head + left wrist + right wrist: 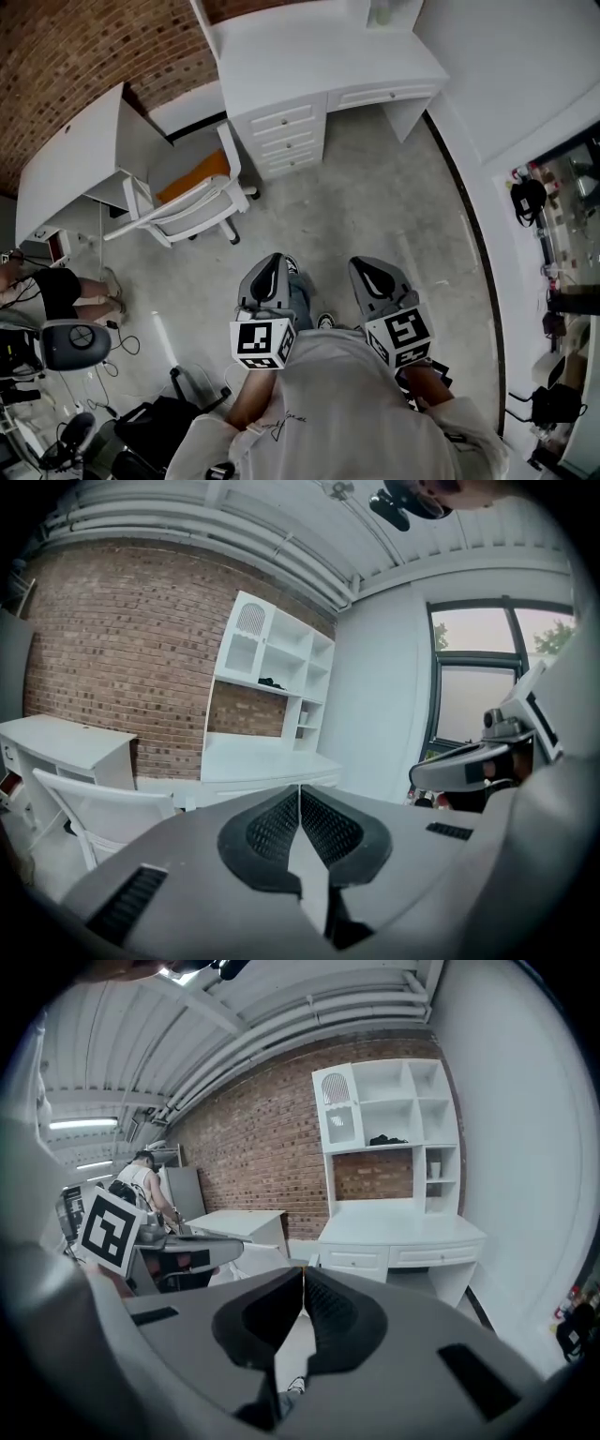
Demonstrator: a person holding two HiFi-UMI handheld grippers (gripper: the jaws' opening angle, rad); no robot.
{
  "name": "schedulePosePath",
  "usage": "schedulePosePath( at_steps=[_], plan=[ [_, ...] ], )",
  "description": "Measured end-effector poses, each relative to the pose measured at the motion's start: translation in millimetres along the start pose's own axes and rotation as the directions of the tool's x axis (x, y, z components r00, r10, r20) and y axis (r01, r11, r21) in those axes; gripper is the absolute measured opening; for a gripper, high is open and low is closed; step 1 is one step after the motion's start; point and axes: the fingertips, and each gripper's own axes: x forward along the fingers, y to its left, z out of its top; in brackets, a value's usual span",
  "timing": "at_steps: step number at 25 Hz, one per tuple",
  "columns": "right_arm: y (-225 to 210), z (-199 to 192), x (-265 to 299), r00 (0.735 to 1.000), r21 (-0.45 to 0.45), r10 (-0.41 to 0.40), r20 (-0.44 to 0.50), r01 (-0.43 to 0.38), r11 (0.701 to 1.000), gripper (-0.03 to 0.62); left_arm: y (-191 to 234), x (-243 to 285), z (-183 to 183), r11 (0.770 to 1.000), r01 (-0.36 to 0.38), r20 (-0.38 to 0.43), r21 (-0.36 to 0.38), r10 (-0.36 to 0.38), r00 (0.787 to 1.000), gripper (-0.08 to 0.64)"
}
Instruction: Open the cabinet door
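The small white arched cabinet door with a slatted upper panel (337, 1101) sits closed at the upper left of the white shelf hutch (412, 1110). The hutch stands on the white drawer desk (319, 56) against the red brick wall (253, 1147), well apart from both tools. The left gripper (300, 799) and right gripper (304, 1279) are each pressed together on nothing. The best course is probably to walk close, spread one gripper's jaws only at the door's free edge, then pull along the hinge arc. The white chair with an orange seat (192, 202) stands off to the left.

The chair (192, 204) stands left of the desk (309, 52).
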Motion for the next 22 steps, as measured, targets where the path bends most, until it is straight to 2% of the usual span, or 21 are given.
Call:
schedulePosePath(
  at_steps=[9,14,22],
  plan=[
    [-16.1,81.2,116.6,0.999,-0.038,0.051,-0.002,-0.051,0.998,0.026,85.1,83.9,69.1,0.999,0.020,0.026,0.027,-0.021,0.999,0.017],
    [-17.3,116.3,172.5,0.997,-0.063,0.078,-0.002,-0.078,0.995,0.026,125.3,116.4,92.6,0.999,0.027,0.035,0.036,-0.028,0.999,0.017],
    [-29.0,136.5,224.3,0.997,-0.083,0.072,-0.027,-0.075,0.994,0.026,163.4,155.0,112.4,0.999,0.050,0.045,0.017,-0.051,0.998,0.017]
  ],
)
